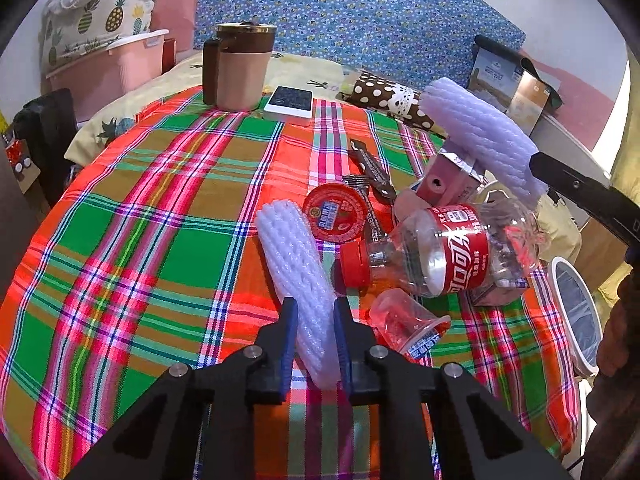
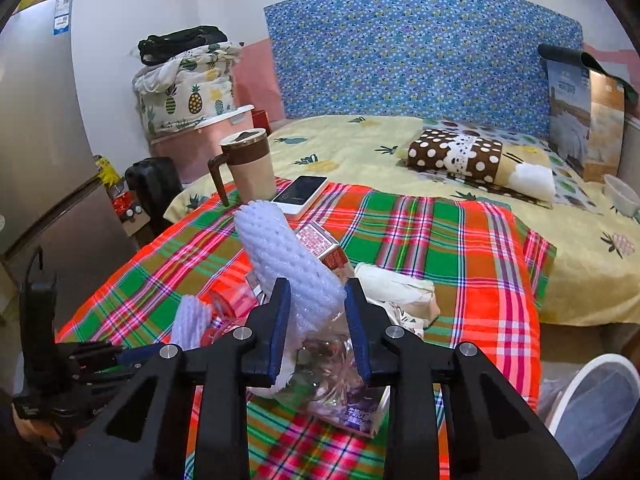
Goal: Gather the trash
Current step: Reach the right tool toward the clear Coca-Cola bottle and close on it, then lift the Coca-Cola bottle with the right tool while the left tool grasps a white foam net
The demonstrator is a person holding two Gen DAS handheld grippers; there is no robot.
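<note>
My left gripper (image 1: 314, 316) is shut on a white foam fruit net (image 1: 294, 264) that lies on the plaid tablecloth (image 1: 160, 220). My right gripper (image 2: 316, 300) is shut on a second, pale lilac foam net (image 2: 288, 264) and holds it in the air above the trash pile; that net shows at upper right in the left wrist view (image 1: 480, 136). Beside the left gripper lie an empty cola bottle (image 1: 440, 256), a red round lid (image 1: 336, 212), a small clear cup (image 1: 408, 324), dark wrappers (image 1: 372, 172) and a pink carton (image 1: 444, 180).
A white-rimmed trash bin (image 2: 592, 400) stands on the floor at the table's right edge, also in the left wrist view (image 1: 576, 312). A brown mug (image 1: 236, 68) and a phone (image 1: 290, 104) sit at the table's far side. A bed (image 2: 440, 144) lies behind.
</note>
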